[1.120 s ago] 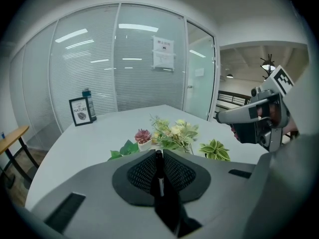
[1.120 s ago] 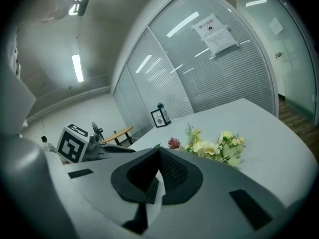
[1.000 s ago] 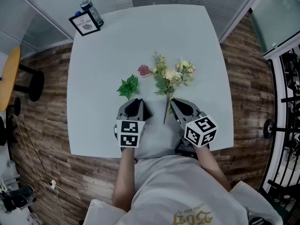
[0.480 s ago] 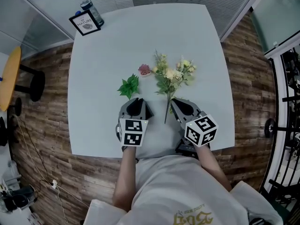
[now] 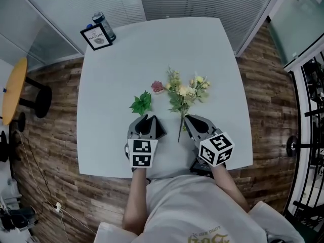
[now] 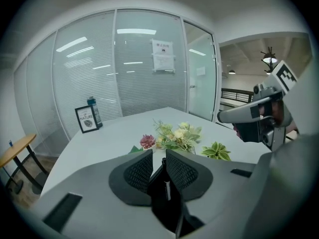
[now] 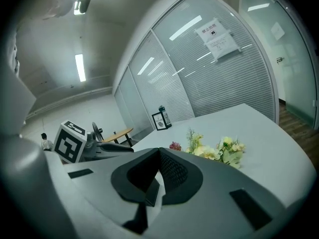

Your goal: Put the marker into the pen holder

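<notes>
A white square table (image 5: 212, 49) is carrying a bouquet of pale yellow flowers (image 5: 183, 92). The grey left gripper (image 5: 147, 117) and grey right gripper (image 5: 187, 117) are staying clenched on nothing either side of the bouquet's stem, as a second ago; only the head view is shifting. A green leaf sprig (image 5: 142, 104) and small pink bloom (image 5: 157, 86) are lying beside the bouquet, on the left gripper's side. No view is showing the marker.
</notes>
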{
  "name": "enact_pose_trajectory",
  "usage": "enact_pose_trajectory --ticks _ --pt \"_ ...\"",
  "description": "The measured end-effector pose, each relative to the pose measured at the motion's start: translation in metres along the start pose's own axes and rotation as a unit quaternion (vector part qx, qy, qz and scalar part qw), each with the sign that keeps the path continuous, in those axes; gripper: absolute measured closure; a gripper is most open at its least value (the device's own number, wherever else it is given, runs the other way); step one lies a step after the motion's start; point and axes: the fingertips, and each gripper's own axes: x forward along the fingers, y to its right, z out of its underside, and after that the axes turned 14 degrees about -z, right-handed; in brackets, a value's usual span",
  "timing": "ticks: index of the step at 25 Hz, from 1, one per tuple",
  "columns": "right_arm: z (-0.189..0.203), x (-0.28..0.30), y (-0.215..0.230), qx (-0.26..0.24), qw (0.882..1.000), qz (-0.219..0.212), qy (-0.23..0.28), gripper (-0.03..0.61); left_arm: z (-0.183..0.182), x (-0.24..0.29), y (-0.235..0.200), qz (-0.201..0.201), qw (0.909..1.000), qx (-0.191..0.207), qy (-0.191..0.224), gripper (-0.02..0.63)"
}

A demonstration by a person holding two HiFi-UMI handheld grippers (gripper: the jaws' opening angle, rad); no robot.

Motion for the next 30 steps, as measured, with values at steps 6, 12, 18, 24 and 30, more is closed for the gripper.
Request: enact_pose_trajectory --ticks 6,12,18,24,30 --pt "-0.014 -0.008 -0.015 -0.03 0.999 0.003 0.016 0.561 -0.026 -0.034 -0.014 -0.004 0.9976 -0.043 0.054 0.543" --pt "-0.028 -0.02 -0.031 -0.059 0.998 0.004 0.033 0.561 -0.055 -0.069 -0.018 0.021 0.9889 -0.096 0.111 0.581" --pt "-0.032 -0.036 -0.035 -0.065 0.997 0.011 0.042 0.561 -0.056 -0.086 -0.006 0.046 0.9871 -0.093 0.122 0.598" --pt "-0.038 -0.048 -0.03 -0.06 0.996 0.021 0.055 0.561 -0.053 -0.091 -0.004 0.047 0.9871 -0.092 0.122 0.6" --pt "-0.036 -0.05 -0.032 -0.065 0.996 0.02 0.05 0.561 -0.052 -0.091 -0.003 0.043 0.9873 -0.09 0.123 0.6"
